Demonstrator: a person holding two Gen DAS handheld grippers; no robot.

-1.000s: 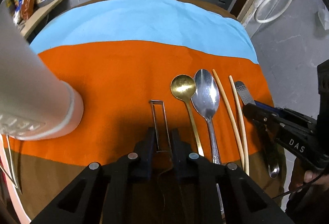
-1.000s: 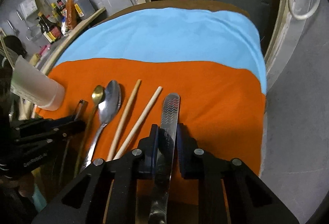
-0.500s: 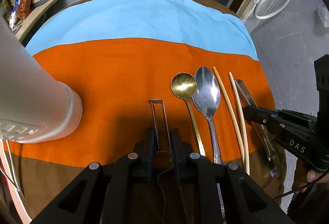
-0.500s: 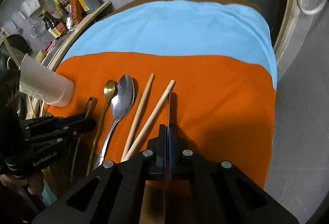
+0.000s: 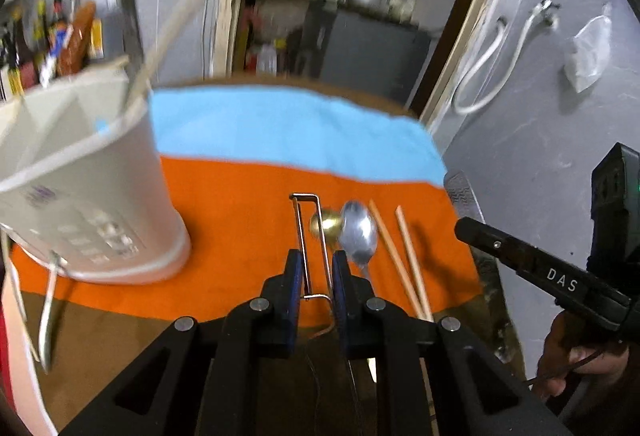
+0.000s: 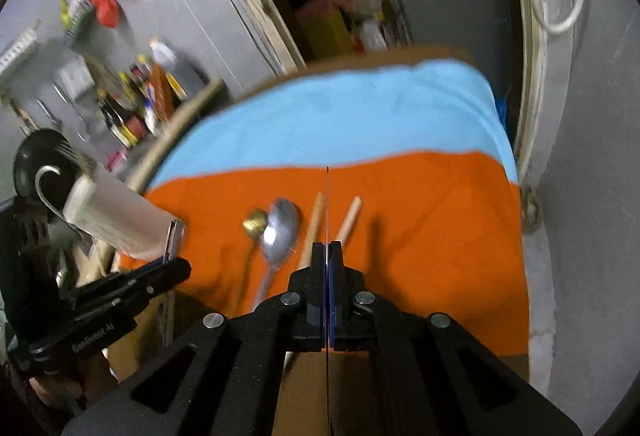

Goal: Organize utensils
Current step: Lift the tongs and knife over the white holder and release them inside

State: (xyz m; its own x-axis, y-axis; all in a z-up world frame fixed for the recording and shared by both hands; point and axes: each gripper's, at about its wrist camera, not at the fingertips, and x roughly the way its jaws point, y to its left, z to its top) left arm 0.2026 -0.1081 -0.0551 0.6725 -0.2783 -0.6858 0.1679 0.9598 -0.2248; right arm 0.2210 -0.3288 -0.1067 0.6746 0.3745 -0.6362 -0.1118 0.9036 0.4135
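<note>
Left jaws grip a wire utensil (image 5: pixel 310 244); right jaws clamp a flat knife (image 6: pixel 327 220) edge-on. White holder (image 5: pixel 88 196) at ten o'clock; spoons (image 5: pixel 358 232), chopsticks (image 5: pixel 404 256) beyond.

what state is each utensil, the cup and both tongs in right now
left tongs: shut on the wire tool, lifted
right tongs: shut on the flat metal utensil, seen edge-on, lifted
gold spoon: lying on the orange cloth
silver spoon: lying beside the gold one
two chopsticks: lying side by side
white cup: upright, utensils inside
</note>
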